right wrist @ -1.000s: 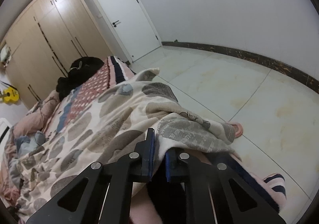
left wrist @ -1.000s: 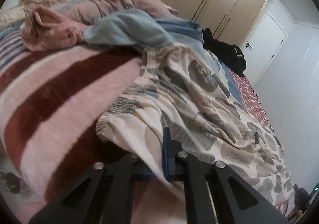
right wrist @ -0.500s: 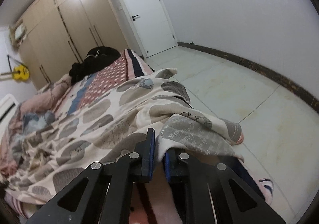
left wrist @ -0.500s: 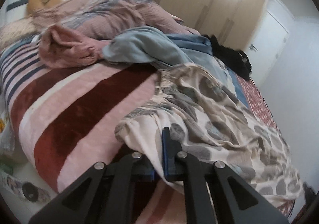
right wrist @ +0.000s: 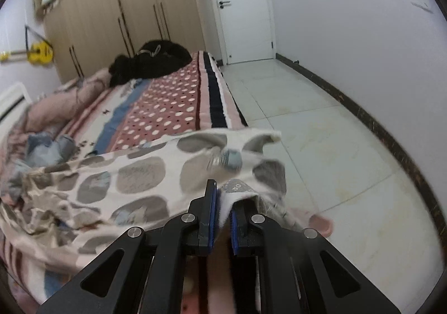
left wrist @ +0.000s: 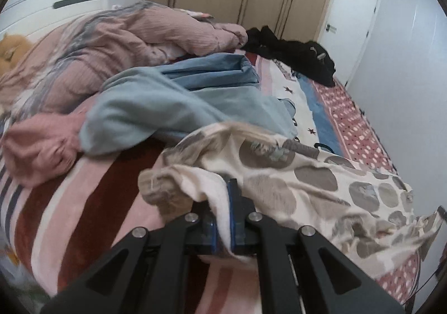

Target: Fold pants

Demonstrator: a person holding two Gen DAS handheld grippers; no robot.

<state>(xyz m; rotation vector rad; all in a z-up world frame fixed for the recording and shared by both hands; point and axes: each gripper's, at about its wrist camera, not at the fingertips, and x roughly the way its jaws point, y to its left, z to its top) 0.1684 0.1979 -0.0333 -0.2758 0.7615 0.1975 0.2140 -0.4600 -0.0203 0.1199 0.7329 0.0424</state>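
The pants [left wrist: 307, 174] are cream fleece with grey blotches and stretch across the striped bed. My left gripper [left wrist: 223, 213] is shut on the waistband end, which is lifted and bunched over its fingers. In the right wrist view the same pants [right wrist: 134, 180] run left from my right gripper [right wrist: 222, 210], which is shut on the leg-cuff end near the bed's side edge. The cloth hangs taut between the two grippers, raised off the blanket.
A light blue garment [left wrist: 173, 107], a pink garment [left wrist: 39, 152] and a pink quilt [left wrist: 125, 37] lie beyond the pants. A black clothes pile [right wrist: 153, 59] sits at the bed's far end. Tiled floor [right wrist: 321, 132] with a pink slipper [right wrist: 321, 224] lies to the right. Wardrobes [right wrist: 125, 6] stand behind.
Both grippers have lifted their ends of the pants and pulled them back toward me; the cloth now hangs raised and stretched, uncovering the dotted blanket beyond it.
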